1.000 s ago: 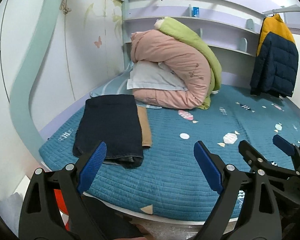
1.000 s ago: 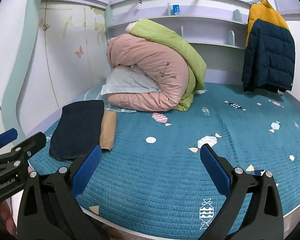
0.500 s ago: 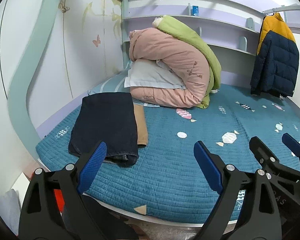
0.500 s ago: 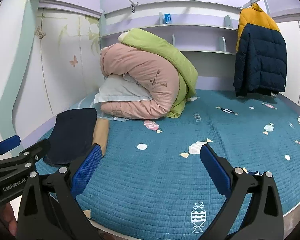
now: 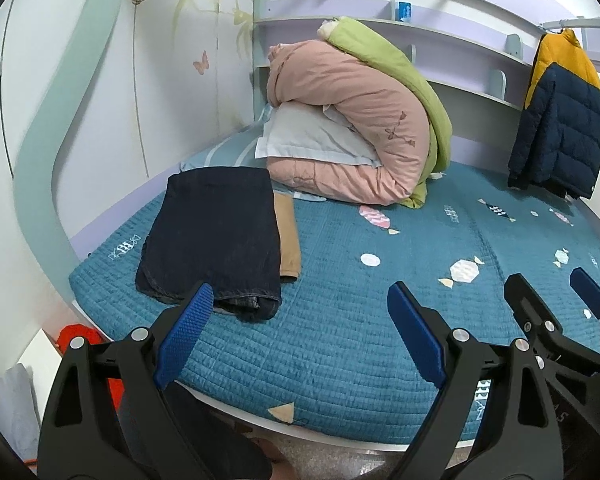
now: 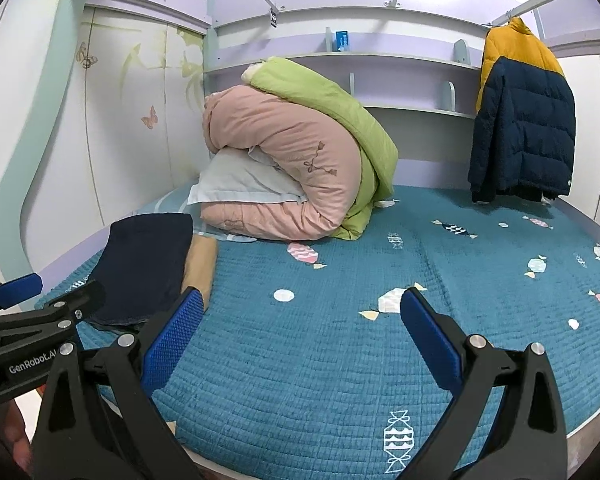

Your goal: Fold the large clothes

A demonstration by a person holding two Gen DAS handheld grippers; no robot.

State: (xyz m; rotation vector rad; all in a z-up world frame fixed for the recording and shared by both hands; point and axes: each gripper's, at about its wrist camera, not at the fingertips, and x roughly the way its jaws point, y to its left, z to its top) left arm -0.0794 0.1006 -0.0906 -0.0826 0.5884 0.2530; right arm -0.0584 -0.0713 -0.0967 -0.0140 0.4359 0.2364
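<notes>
Blue-padded and spread wide, the left gripper (image 5: 300,328) is hovering empty over the near edge of the teal quilted bedspread with candy prints (image 5: 340,344), and the right gripper (image 6: 300,336) is likewise hanging splayed and holding nothing just beside it. Lying flat at the bed's left corner is the dark navy folded denim garment (image 5: 216,236), stacked on top of a tan folded cloth (image 5: 288,236) whose strip is peeking out along its right side; in the right wrist view the same dark stack (image 6: 144,264) is sitting well to the left of the claw. Judging by this, one fold looks finished and both tools are standing off, probably between garments. Behind, a pink rolled duvet (image 5: 356,128) and a green quilt (image 5: 392,64) are piling over a pale blue pillow (image 5: 312,136), and a navy-and-yellow puffer jacket (image 6: 520,120) is hanging at the right rear. If the jacket is the next piece, doing the step well probably means pinching it at both shoulders, laying it flat on the open middle of the bedspread, and keeping clear of the finished stack so that it is not being dragged askew.
</notes>
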